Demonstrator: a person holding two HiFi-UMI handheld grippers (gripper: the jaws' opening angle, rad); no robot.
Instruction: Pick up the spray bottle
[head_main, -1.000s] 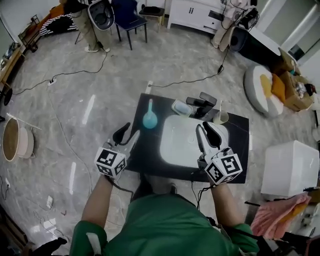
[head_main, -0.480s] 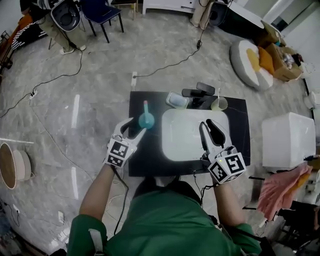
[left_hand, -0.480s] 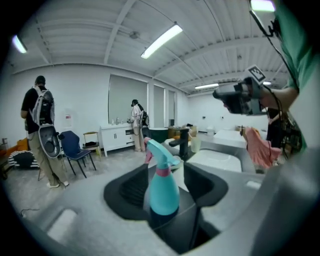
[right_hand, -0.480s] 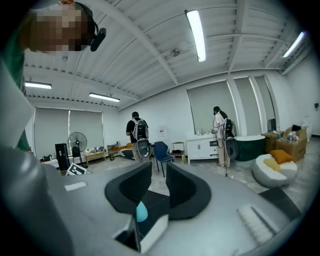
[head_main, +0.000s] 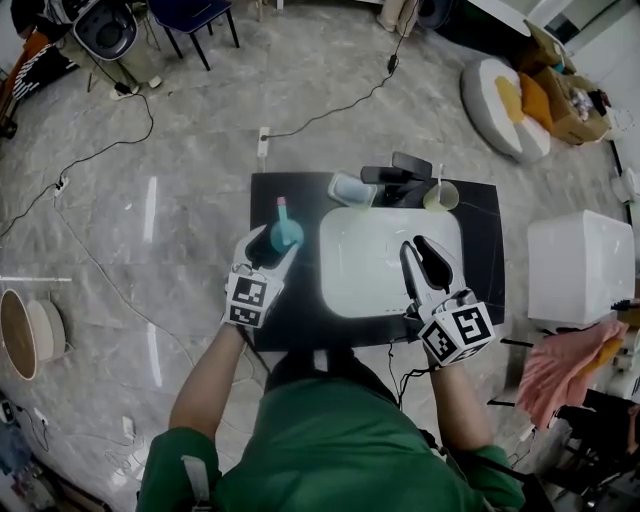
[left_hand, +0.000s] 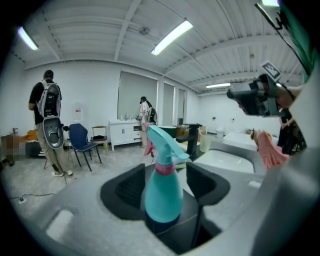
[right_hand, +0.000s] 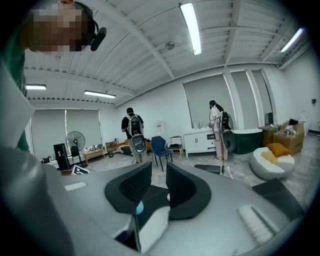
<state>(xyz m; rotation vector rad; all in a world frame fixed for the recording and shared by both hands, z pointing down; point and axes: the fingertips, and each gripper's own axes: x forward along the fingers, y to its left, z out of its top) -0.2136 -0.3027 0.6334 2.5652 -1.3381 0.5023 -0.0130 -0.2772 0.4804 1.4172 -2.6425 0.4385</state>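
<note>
Observed from beside the table (head_main: 290, 320): the person stood over its near edge with both forearms extended forward and bent at the elbow.

Left side: the left forearm (head_main: 212, 372) angled inward toward the table's left half. The left gripper (head_main: 273, 244) pointed forward and slightly downward, its marker cube (head_main: 247, 299) facing up. Its jaws had just been opening and stood wide. The spray bottle (left_hand: 162, 192), teal with a pink collar, stood upright on the black tabletop between them, nozzle toward the right jaw. The left gripper view showed a gap at the right pad, so no clamping was evident.

Right side: the right forearm (head_main: 448, 398) ran nearly straight ahead. The right gripper (head_main: 415, 246) hung over the near right part of the white basin (head_main: 360, 275), pointing forward and a little downward. Its jaws stood narrowly apart with nothing between them.

Markings: each cube carried black-and-white square patterns, not letters. The right cube (head_main: 456, 333) showed two such faces. Any print on the bottle was too small to read.
</note>
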